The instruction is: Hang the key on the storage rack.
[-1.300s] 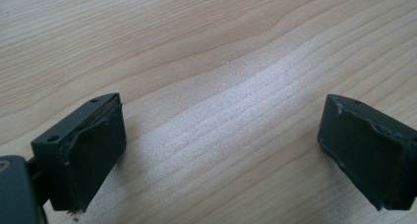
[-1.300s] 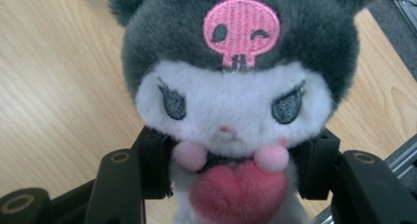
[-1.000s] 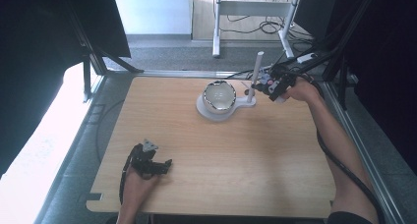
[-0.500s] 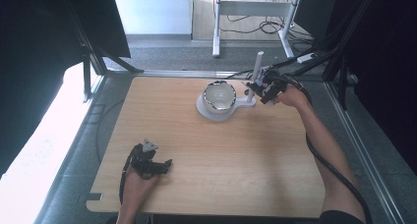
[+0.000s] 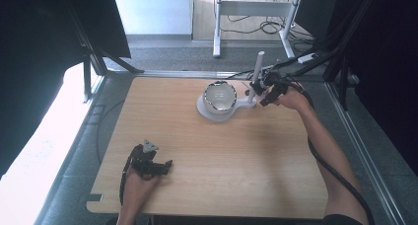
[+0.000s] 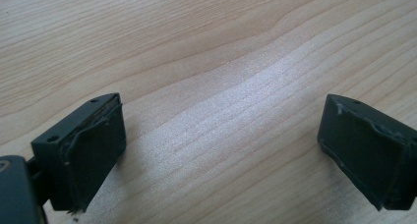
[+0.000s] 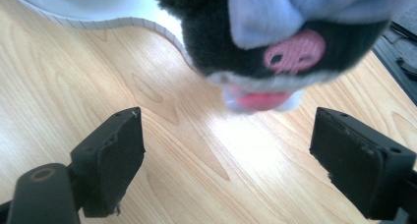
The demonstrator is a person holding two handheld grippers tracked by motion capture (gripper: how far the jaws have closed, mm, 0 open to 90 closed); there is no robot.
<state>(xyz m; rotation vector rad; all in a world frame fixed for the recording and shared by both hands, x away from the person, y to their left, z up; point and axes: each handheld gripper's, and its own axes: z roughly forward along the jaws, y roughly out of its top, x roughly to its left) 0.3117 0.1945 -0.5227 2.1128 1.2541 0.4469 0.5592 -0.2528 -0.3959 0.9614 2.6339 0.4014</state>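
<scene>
Plush, soft and light, the black-and-grey toy animal (image 7: 275,32) sits just beyond your right gripper (image 7: 226,155), whose jaws have just been opening, empty; pinch its snout. Left gripper (image 6: 221,150) gapes empty.

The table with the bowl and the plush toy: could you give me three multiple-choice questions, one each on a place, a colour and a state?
1. Where is the bowl?
A. On the floor
B. On the white stand
C. In a gripper

2. What colour is the plush toy's snout?
A. Green
B. Yellow
C. Pink

3. How is the left gripper?
A. Open over bare wood
B. Shut on the toy
C. Shut on the bowl

Answers:
1 B: the bowl sits on the white stand.
2 C: the plush toy has a pink snout.
3 A: the left gripper has its jaws apart over the table.
</scene>
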